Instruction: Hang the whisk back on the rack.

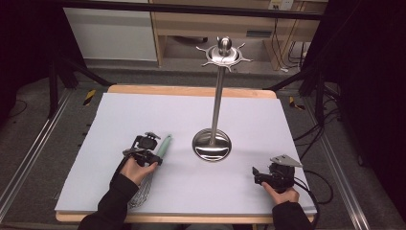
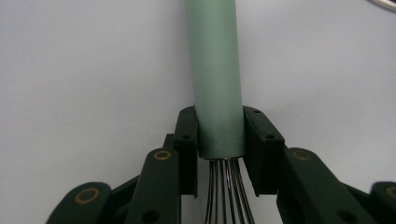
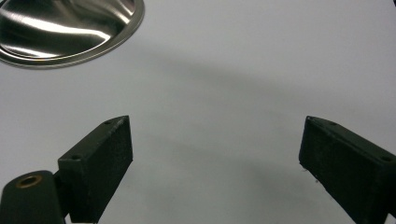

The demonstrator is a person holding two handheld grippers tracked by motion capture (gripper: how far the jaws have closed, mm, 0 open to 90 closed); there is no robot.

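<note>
White sheeting (image 1: 143, 120) was laid over the wooden table, and a steel rack (image 1: 215, 120) with a round base and a hooked crown was stood near its middle. To the left of that rack's base a whisk (image 1: 160, 153) was laid flat, its long axis run away from the person, the pale green handle (image 2: 217, 79) pointed toward the far edge and the wire loops trailed back toward the near one. The left gripper (image 1: 155, 155) was closed on the near end of the handle, its pads pressed against both sides just where the wires emerge. The right gripper (image 1: 256, 175) was held to the right of the base, its jaws spread wide over bare sheeting, nothing between them. The left hand was plainly the nearer one; any lift toward the hooks would be led handle-first.
</note>
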